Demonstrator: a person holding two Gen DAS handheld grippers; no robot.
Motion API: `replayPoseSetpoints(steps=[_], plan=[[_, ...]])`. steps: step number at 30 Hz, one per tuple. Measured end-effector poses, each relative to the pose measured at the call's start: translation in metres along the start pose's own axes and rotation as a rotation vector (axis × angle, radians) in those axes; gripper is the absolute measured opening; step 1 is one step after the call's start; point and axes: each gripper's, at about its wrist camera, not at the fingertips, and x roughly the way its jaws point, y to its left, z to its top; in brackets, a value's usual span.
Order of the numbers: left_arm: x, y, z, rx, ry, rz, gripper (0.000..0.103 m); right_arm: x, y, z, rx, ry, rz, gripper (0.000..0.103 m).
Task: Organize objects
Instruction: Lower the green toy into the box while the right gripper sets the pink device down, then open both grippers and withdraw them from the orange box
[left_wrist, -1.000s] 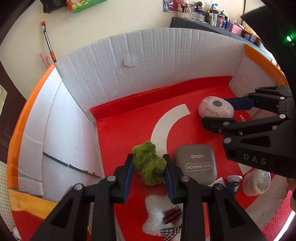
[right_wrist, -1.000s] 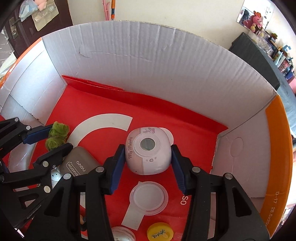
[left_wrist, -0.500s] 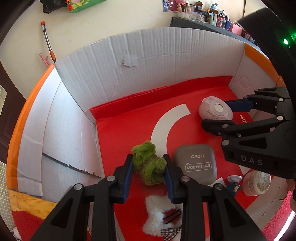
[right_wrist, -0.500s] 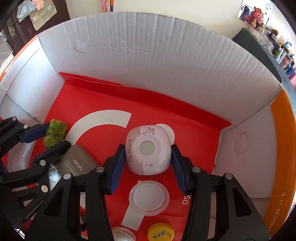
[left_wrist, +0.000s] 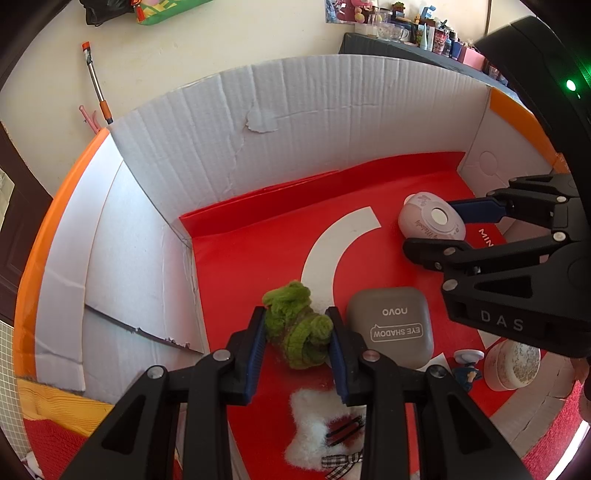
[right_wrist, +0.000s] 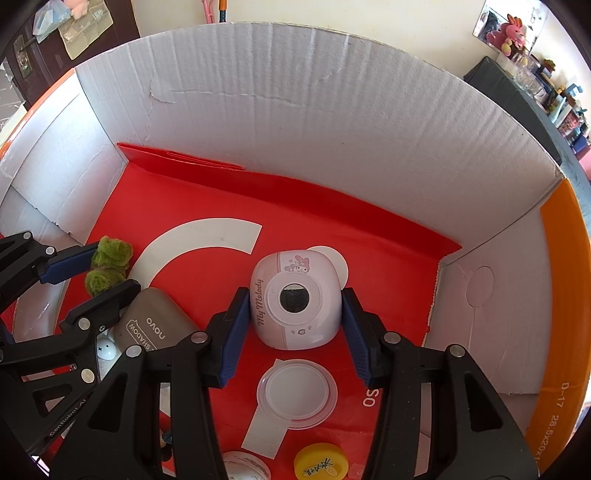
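Green fuzzy toy (left_wrist: 297, 328) lies on the red floor of the cardboard box (left_wrist: 332, 122), near its left wall, with the left hand-held gripper (left_wrist: 297, 345) set around it: both blue pads touch its sides, so it is gripped. Nearer the camera in the left wrist view, a white fluffy item (left_wrist: 314, 432) with a dark clip lies on the red floor. Just right of the toy sits a grey eye shadow case (left_wrist: 391, 328), and beyond that a small blue figure (left_wrist: 467, 367) and a round speckled compact (left_wrist: 511, 363).

In the right wrist view, a yellow cap (right_wrist: 320, 463) and a clear round lid (right_wrist: 297, 393) lie closest. Past them, the right hand-held gripper (right_wrist: 295, 328) straddles a pink My Melody camera (right_wrist: 295, 299); the left pad touches its side, while a narrow gap shows at the right pad, so whether it is clamped cannot be told. Farther back rises the white corrugated wall of the box.
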Motion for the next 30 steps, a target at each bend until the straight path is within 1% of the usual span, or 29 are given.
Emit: replayPoseSetpoints(steps=[5, 11, 13, 16, 28, 30], plan=[[0.000, 0.000, -0.001, -0.001, 0.001, -0.001, 0.033, 0.000, 0.006, -0.002, 0.001, 0.000, 0.000, 0.047], [0.001, 0.000, 0.000, 0.003, -0.001, 0.002, 0.034, 0.000, 0.004, -0.004, 0.001, -0.001, -0.008, 0.048], [-0.002, -0.002, -0.001, 0.009, -0.005, 0.004, 0.036, -0.001, 0.012, -0.006, -0.003, -0.003, -0.010, 0.049], [-0.005, -0.004, -0.001, 0.016, -0.008, 0.003, 0.039, -0.001, 0.013, -0.008, -0.004, -0.003, -0.011, 0.049], [-0.018, -0.006, -0.005, 0.018, -0.015, 0.013, 0.040, -0.004, 0.011, -0.010, -0.006, -0.015, -0.020, 0.049], [-0.012, -0.009, 0.006, 0.018, -0.018, 0.015, 0.040, -0.006, 0.009, -0.012, -0.005, -0.019, -0.020, 0.049]])
